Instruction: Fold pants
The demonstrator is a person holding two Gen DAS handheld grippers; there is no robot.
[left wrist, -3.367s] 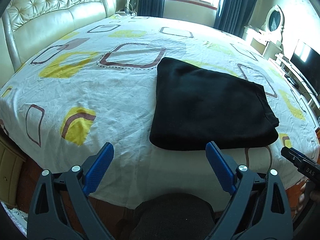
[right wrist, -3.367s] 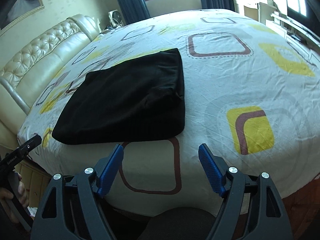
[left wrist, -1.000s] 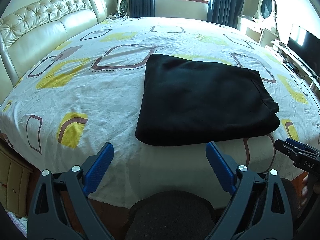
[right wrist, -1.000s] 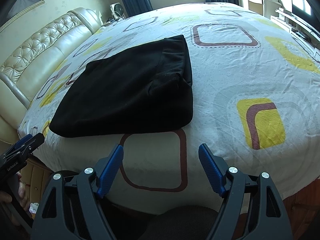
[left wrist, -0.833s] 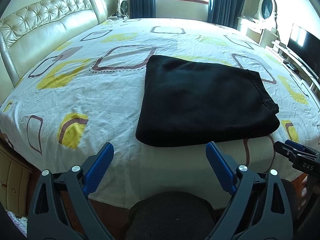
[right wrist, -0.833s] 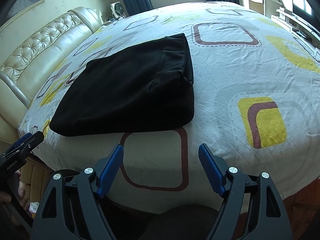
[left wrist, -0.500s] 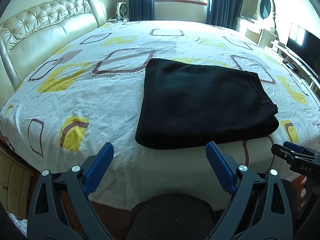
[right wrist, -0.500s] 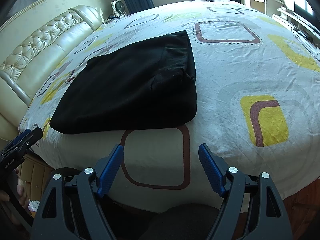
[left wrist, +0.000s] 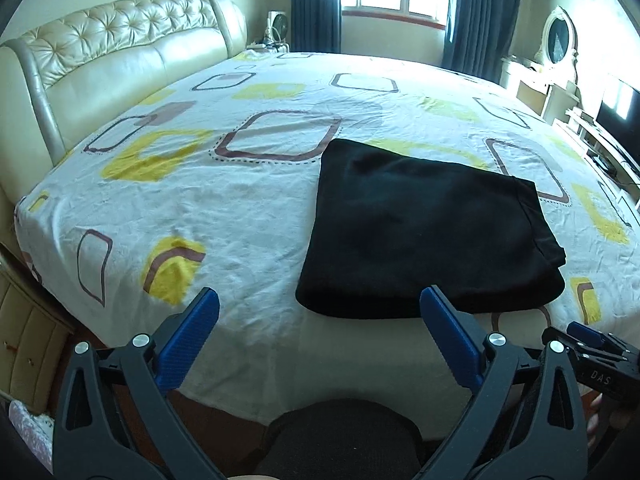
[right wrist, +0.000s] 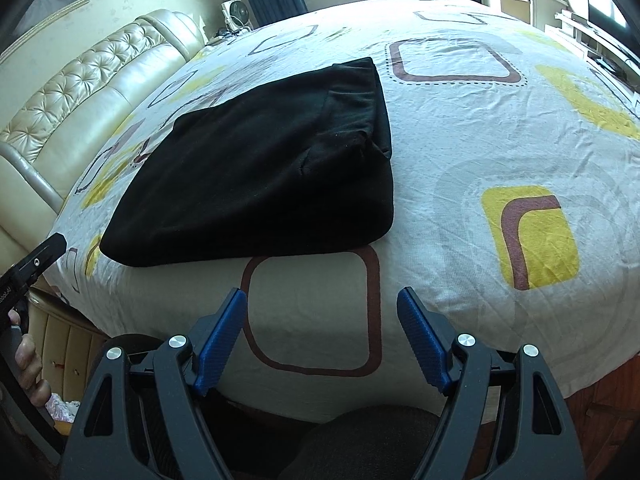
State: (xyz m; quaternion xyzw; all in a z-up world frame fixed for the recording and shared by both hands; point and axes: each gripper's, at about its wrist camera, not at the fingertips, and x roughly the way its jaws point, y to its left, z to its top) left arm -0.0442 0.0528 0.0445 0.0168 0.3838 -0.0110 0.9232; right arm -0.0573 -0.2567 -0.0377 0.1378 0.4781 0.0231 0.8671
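The black pants (left wrist: 428, 232) lie folded into a flat rectangle on the bed, near its front edge; they also show in the right wrist view (right wrist: 264, 168). My left gripper (left wrist: 320, 316) is open and empty, held off the bed's front edge, short of the pants' near left corner. My right gripper (right wrist: 322, 312) is open and empty, also off the edge, below the pants' near right corner. Neither gripper touches the fabric.
The bed (left wrist: 224, 200) has a white sheet with yellow and brown squares and a cream tufted headboard (left wrist: 100, 60) on the left. A dresser with an oval mirror (left wrist: 558, 40) and a TV (left wrist: 618, 108) stand at the right. A nightstand (left wrist: 24, 340) sits low on the left.
Both grippers have drawn back slightly and lifted; the view of the bed has shifted a little. The pants have not moved and both grippers stay open.
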